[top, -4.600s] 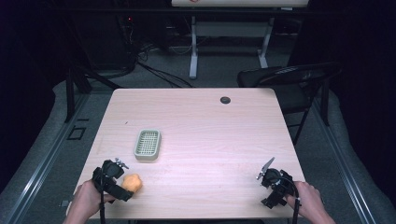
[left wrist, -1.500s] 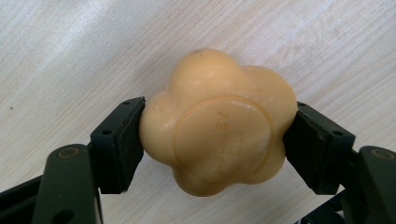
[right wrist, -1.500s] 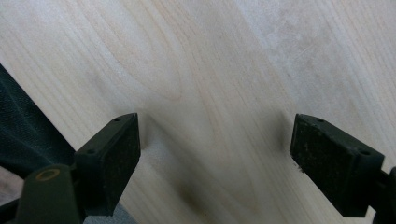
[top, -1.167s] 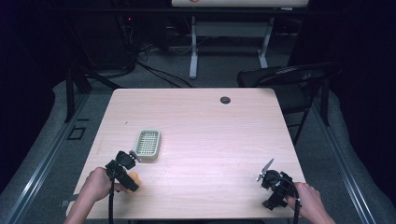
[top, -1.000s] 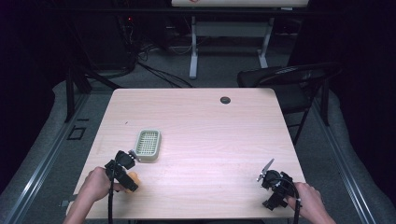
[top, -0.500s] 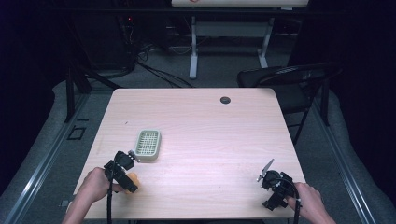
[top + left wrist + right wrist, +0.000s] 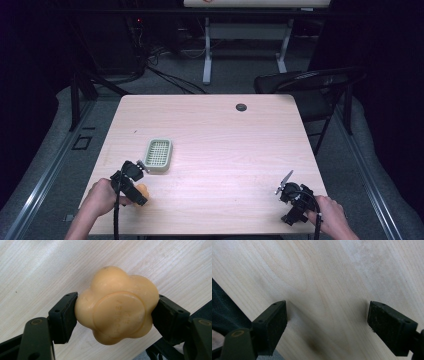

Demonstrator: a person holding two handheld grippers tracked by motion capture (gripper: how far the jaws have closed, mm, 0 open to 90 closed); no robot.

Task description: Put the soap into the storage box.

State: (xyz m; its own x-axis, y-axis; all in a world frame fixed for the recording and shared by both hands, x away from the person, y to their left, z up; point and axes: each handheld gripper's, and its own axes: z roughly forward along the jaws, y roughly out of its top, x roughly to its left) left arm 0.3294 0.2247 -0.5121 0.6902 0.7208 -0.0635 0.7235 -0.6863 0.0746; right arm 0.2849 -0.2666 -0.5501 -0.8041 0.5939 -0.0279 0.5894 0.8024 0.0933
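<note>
An orange flower-shaped soap (image 7: 116, 306) sits pinched between the two black pads of my left gripper (image 7: 116, 315), which is shut on it just over the pale wood table. From the high view the left gripper (image 7: 136, 192) is near the table's front left, with the soap (image 7: 143, 189) peeking out beside it. A green slotted soap dish (image 7: 159, 154) lies just beyond it. My right gripper (image 7: 294, 205) rests at the front right corner; in the right gripper view its jaws (image 7: 327, 325) stand wide open over bare wood.
A small black round grommet (image 7: 241, 107) sits near the table's far edge. A dark chair (image 7: 310, 87) stands behind the far right corner. Cables and a desk frame lie on the floor beyond the table (image 7: 225, 145).
Since the oldest frame the left gripper with the soap has shifted a little toward the soap dish. Over the last second nothing has visibly moved.
</note>
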